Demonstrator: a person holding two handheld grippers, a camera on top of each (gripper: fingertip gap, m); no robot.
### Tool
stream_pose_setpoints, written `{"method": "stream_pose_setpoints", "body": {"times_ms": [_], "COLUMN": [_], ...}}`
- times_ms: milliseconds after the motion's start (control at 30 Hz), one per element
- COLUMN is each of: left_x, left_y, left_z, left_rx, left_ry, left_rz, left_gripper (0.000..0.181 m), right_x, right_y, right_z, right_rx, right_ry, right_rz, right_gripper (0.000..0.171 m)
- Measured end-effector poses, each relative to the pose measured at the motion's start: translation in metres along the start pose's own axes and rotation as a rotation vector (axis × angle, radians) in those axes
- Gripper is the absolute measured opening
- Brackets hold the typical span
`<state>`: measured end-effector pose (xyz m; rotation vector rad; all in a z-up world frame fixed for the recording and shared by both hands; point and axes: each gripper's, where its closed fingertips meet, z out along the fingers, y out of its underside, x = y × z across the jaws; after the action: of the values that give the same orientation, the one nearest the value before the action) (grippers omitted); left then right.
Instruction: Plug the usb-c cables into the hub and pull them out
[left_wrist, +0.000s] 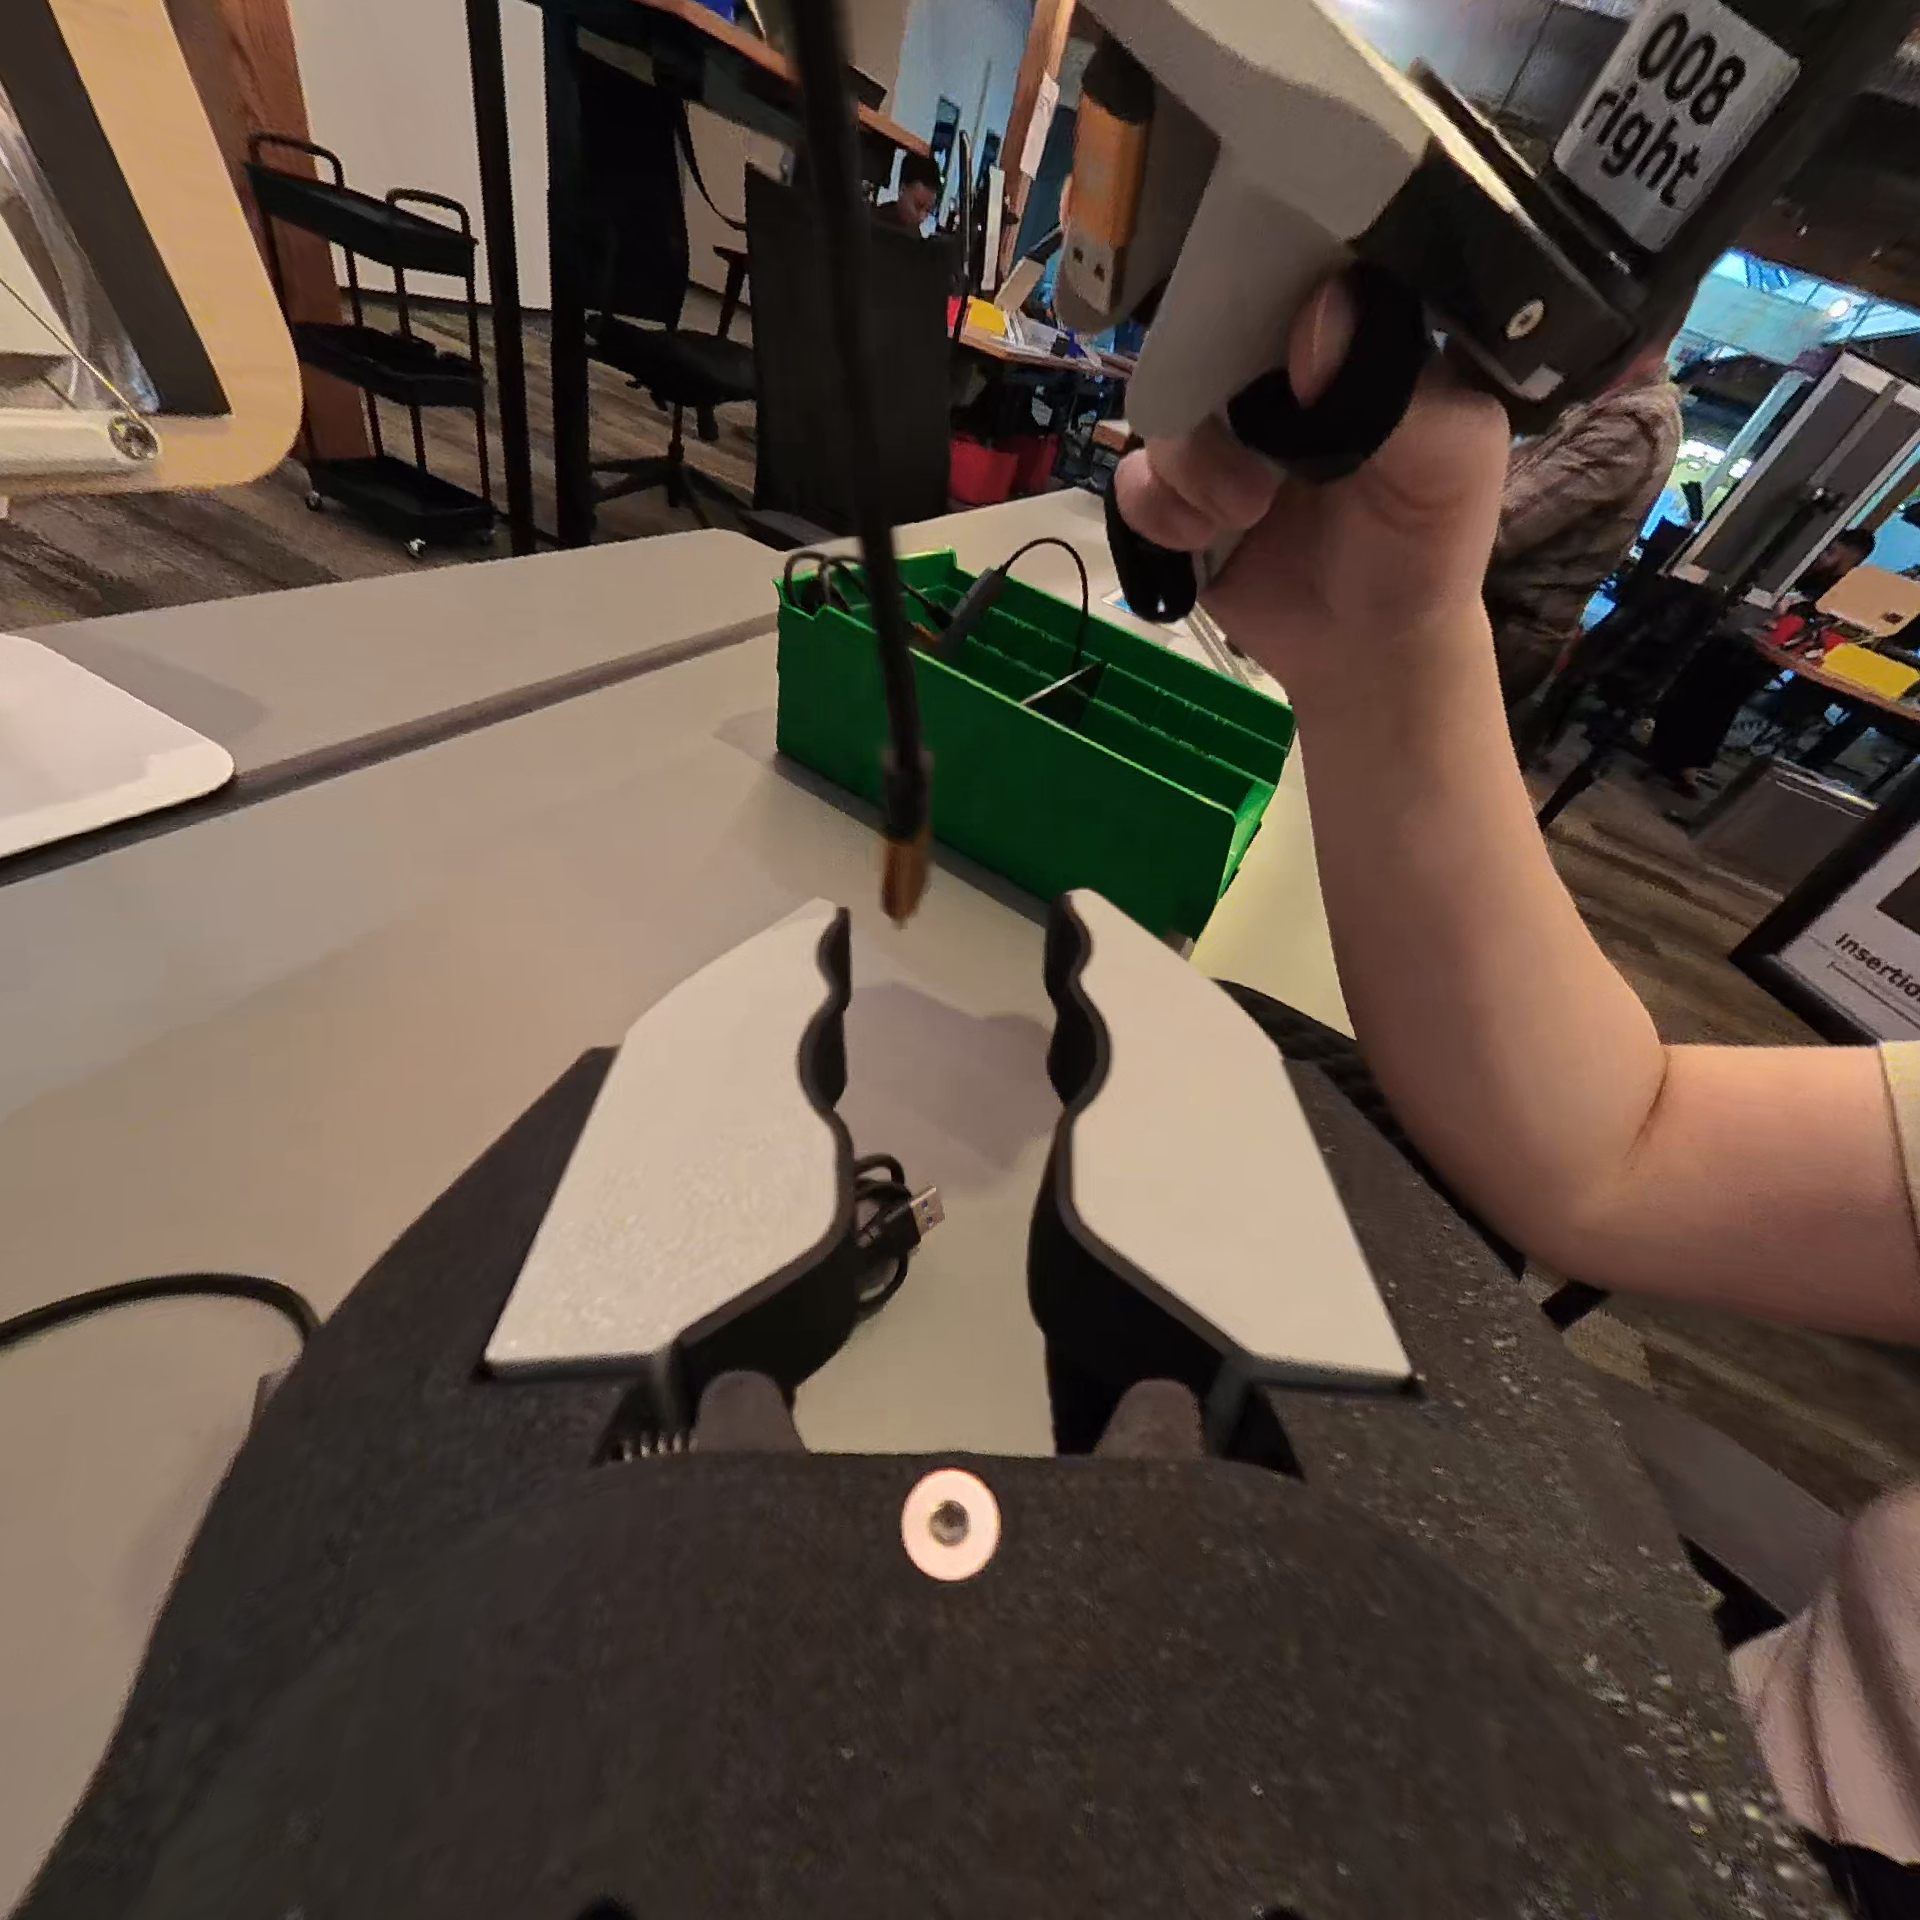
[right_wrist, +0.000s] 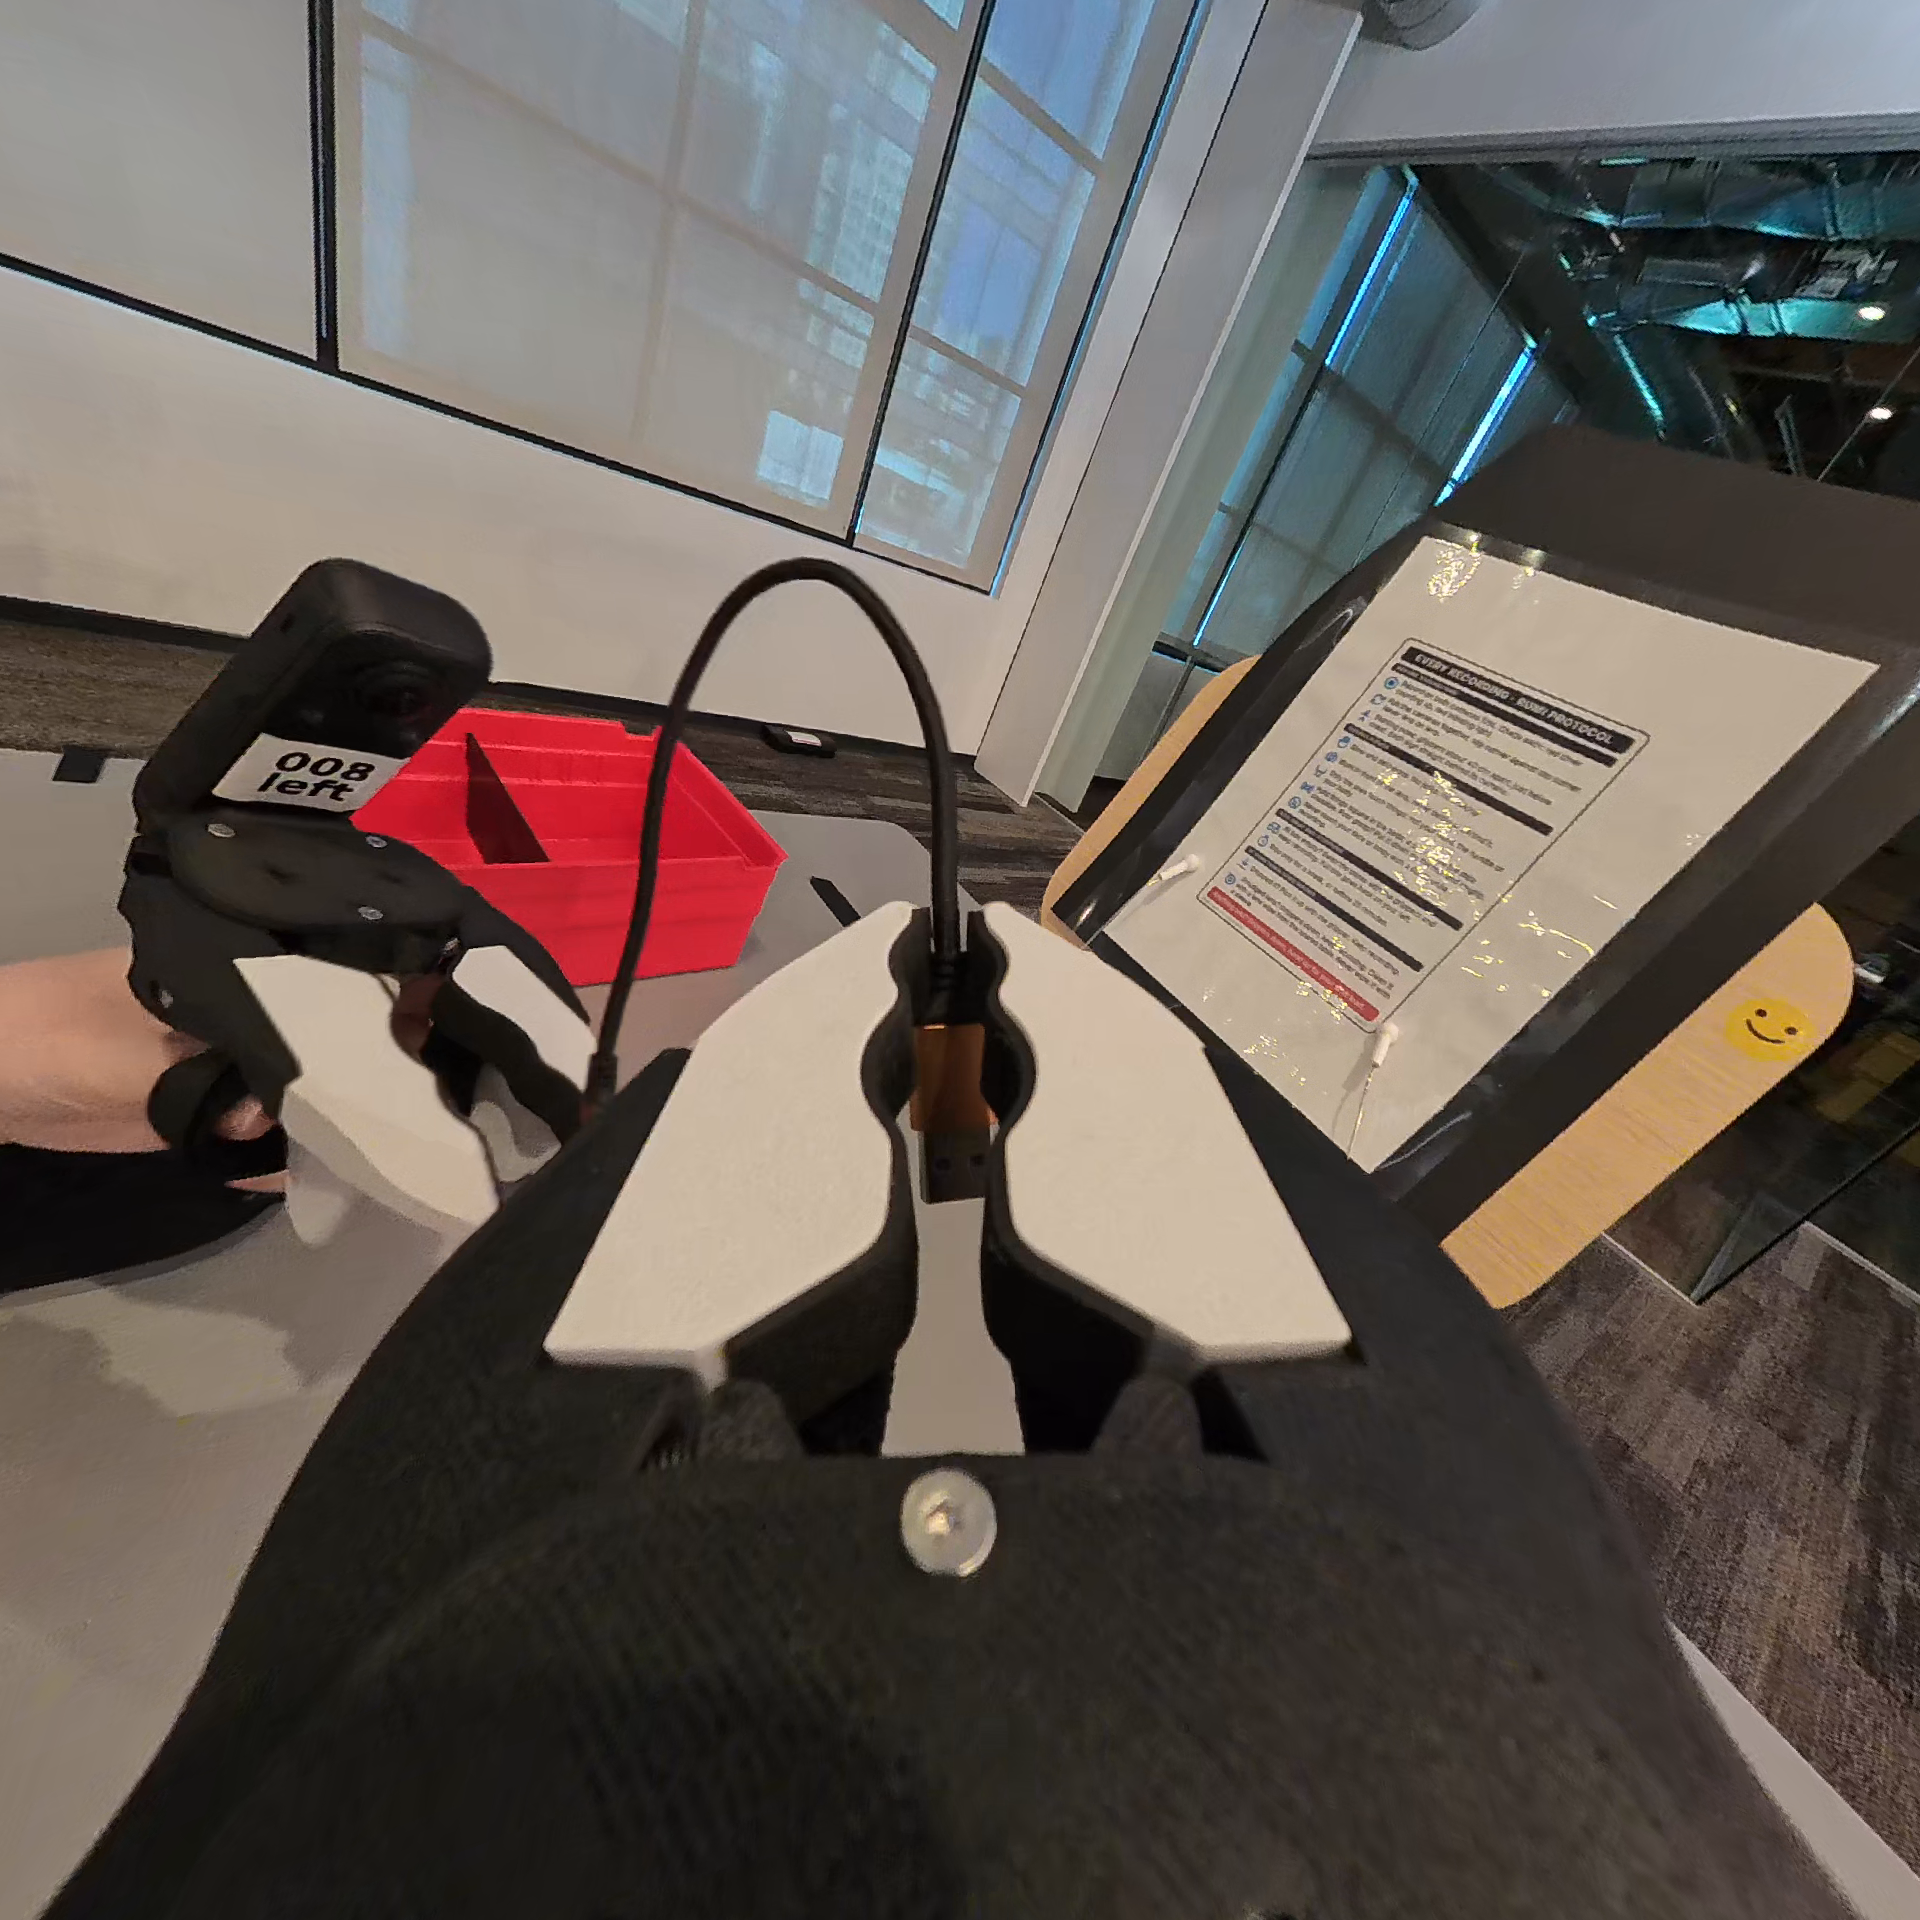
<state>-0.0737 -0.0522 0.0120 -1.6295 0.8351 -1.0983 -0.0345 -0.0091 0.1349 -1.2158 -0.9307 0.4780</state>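
Right gripper clamped on orange-collared cable plug; left gripper apart, empty. Risk: dangling far plug swings, snags green bin.

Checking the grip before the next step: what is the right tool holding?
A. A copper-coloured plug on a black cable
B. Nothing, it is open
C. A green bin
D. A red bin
A: the right tool is clamped on the copper-coloured plug, with its black cable looping upward.

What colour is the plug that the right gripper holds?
Copper-orange plug with a dark metal tip, clearest in the right wrist view.
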Motion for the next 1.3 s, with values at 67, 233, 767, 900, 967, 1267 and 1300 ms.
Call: {"method": "stream_pose_setpoints", "body": {"times_ms": [67,233,767,900,967,1267,1300], "left_x": [-0.002,-0.001,0.033,0.051,0.06,0.056,0.056], "left_y": [-0.004,-0.015,-0.075,-0.049,-0.039,0.008,0.01], "left_z": [0.002,0.006,-0.041,-0.048,-0.049,-0.038,-0.038], "left_rx": [0.011,0.047,-0.339,-0.369,-0.425,-0.691,-0.707], "left_ry": [-0.007,0.062,0.544,0.746,0.832,0.947,0.958], "left_rz": [-0.006,-0.056,0.143,0.21,0.186,0.009,-0.022], "left_gripper": [0.007,0.006,0.006,0.006,0.006,0.006,0.006], "right_x": [-0.001,0.006,0.017,0.06,0.036,-0.117,-0.124], "right_y": [0.0,0.01,-0.025,0.008,0.023,0.038,0.041], "right_z": [0.0,-0.002,-0.106,-0.081,-0.059,-0.017,-0.016], "right_rx": [0.0,-0.028,0.405,0.339,0.26,0.086,0.055], "right_ry": [-0.003,0.005,-0.273,-0.112,-0.223,-0.776,-0.791], "right_rz": [-0.002,0.006,0.118,0.336,0.3,-0.062,-0.086], "right_gripper": [0.008,0.008,0.027,0.023,0.023,0.029,0.029]}}
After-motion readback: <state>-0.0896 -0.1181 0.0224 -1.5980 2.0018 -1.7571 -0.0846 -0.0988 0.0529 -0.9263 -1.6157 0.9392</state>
